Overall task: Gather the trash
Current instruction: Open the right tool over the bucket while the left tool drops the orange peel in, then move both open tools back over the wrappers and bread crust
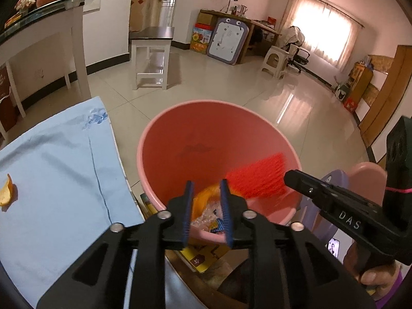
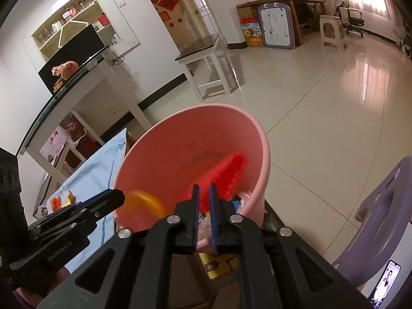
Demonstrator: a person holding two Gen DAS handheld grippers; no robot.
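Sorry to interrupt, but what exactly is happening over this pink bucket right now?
A person holding two handheld grippers is dropping trash into the pink bucket. The left gripper and the right gripper both sit over its near rim with jaws parted and nothing pinched. A blurred orange peel and a red mesh piece appear to be falling inside, above wrappers at the bottom. Another peel is left on the blue cloth.
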